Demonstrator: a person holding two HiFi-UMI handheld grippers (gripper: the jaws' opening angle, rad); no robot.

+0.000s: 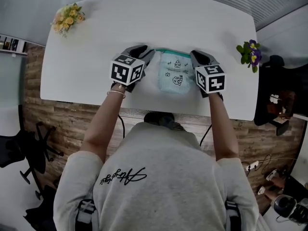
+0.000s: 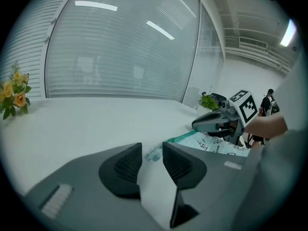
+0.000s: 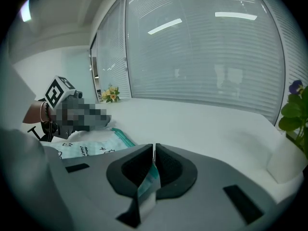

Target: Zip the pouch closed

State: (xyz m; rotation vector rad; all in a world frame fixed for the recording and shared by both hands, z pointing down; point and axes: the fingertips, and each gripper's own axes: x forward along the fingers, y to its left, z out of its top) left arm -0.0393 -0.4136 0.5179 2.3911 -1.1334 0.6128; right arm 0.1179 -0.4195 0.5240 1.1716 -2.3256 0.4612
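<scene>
Right gripper view: right gripper (image 3: 154, 150) pinching pouch (image 3: 91, 147) edge; left gripper (image 2: 152, 150) spread, pouch corner between jaws.

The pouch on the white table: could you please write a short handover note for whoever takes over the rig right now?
Left gripper: jaws apart; the teal corner of the pouch sits at their mouth, not pinched.
Right gripper: shut on the pouch's teal edge at the other end.
The pouch lies flat on the white table, between the two grippers, near the person's edge.
Done: the right end is held. How far the zip is closed cannot be seen.
Left: probably grip the left corner, then draw the zip shut.
</scene>
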